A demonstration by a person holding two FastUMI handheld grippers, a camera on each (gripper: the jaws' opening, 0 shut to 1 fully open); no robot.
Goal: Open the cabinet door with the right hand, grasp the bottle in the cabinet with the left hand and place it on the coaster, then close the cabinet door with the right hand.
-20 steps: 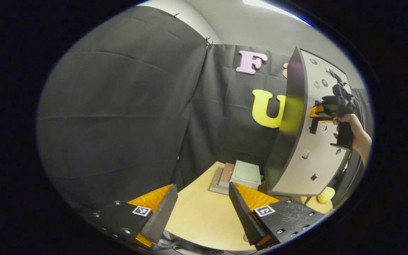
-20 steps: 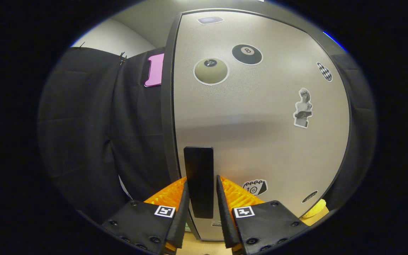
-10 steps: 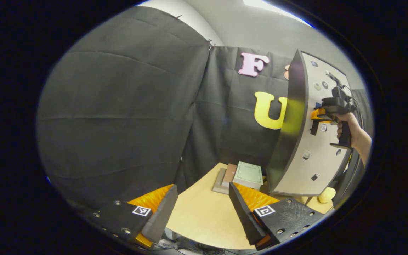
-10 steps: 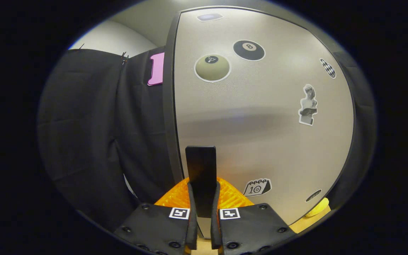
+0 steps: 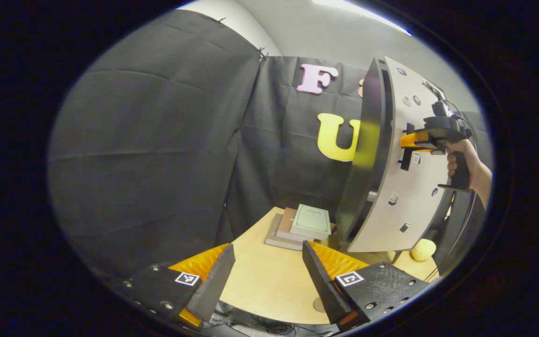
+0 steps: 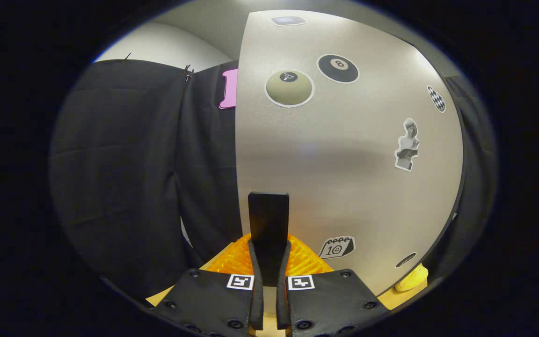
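The grey cabinet door [image 6: 344, 154], covered in stickers, carries a black bar handle [image 6: 268, 220]. My right gripper [image 6: 268, 285] is shut on that handle, both fingers pressing its sides. In the left gripper view the door [image 5: 410, 196] stands slightly ajar from the dark cabinet body [image 5: 365, 154], with the right gripper [image 5: 410, 140] and the hand [image 5: 463, 161] holding it at the handle [image 5: 405, 154]. My left gripper [image 5: 267, 276] hangs open over the wooden table [image 5: 265, 281]. A small round coaster [image 5: 317, 304] peeks out beside its right finger. The bottle is hidden inside the cabinet.
A stack of books [image 5: 302, 223] lies on the table left of the cabinet. A yellow lumpy object [image 5: 423, 249] sits below the door's lower corner, also seen in the right gripper view [image 6: 412, 280]. Black cloth walls close off the left and back.
The right gripper's fingers closed onto the handle, and the door has swung out a little from the cabinet. The left gripper stays open and has shifted slightly.
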